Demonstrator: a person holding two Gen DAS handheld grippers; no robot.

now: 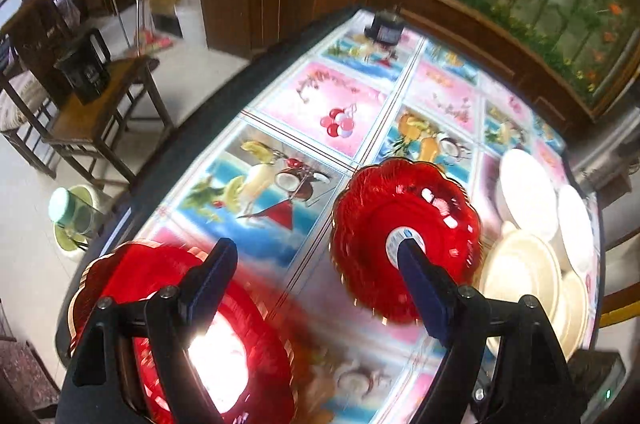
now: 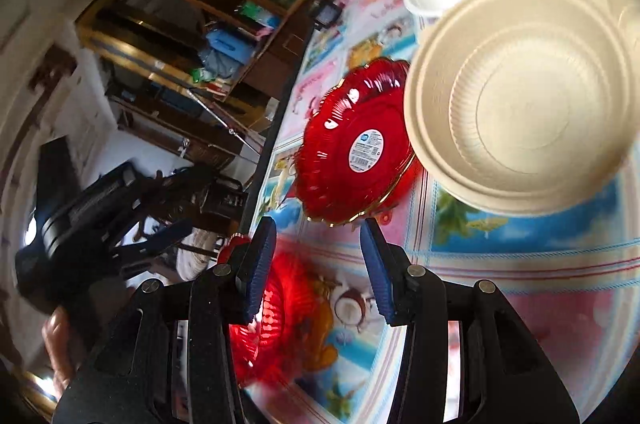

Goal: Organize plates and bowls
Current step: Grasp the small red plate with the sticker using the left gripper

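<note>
Plates: two red translucent scalloped plastic plates with gold rims lie on the desk (image 1: 280, 152), which has a colourful fruit-print covering.
Far red plate: the red plate with a round white label (image 1: 404, 240) lies near the middle of the desk, just beside the cream bowls; in the right wrist view (image 2: 356, 144) it sits ahead of the fingertips, apart from them.
Near red plate: the second red plate (image 1: 192, 340) lies at the desk's near edge, under the left finger of the left hand-held gripper; whether it touches, I cannot tell. In the right wrist view it is a blur (image 2: 272, 308) beside the left blue pad.
Bowls: a stack of cream ribbed paper bowls (image 1: 524, 276) and white bowls (image 1: 528, 192) cluster at the desk's right side.
Left hand-held gripper: the left hand-held gripper (image 1: 316, 264) has its jaws spread wide, with nothing clamped between them.
Right hand-held gripper: the right hand-held gripper (image 2: 318, 232) stands partly open, its blue pads apart and bare desk showing between them.
Small device: a small dark device (image 1: 386, 28) stands at the desk's far end.
</note>
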